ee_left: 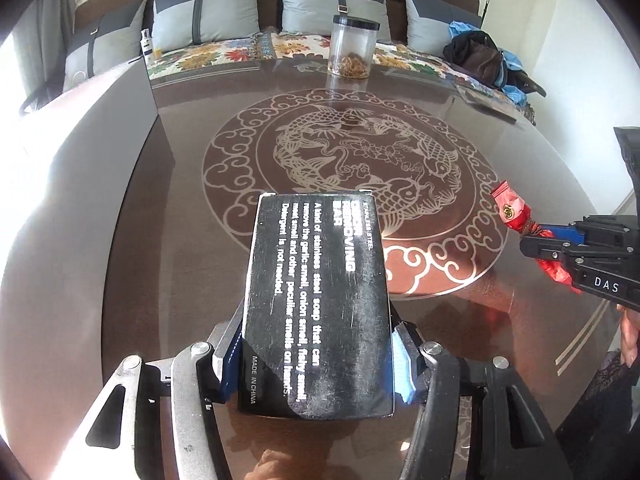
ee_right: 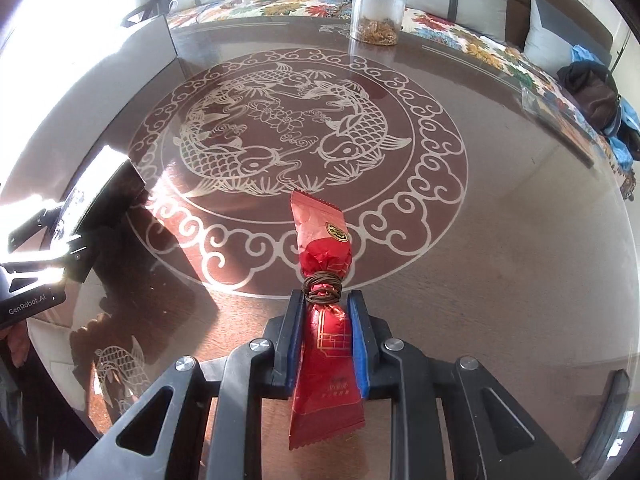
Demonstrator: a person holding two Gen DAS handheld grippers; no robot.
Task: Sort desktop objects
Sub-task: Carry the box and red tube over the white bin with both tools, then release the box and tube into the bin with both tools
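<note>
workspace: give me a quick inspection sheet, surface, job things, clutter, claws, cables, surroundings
surface: glossy brown table with a pale fish medallion, strong glare at the left.
job's things: black odor removing bar box; red candy packet tied with brown cord.
clutter: clear jar with a dark lid and brownish contents at the far edge; flat clear item at the right edge, unclear what.
claws: left claw shut on the box; right claw shut on the packet.
cables: nothing seen.
surroundings: sofa with a floral cover, grey cushions, a small white bottle, dark bag with blue cloth.
</note>
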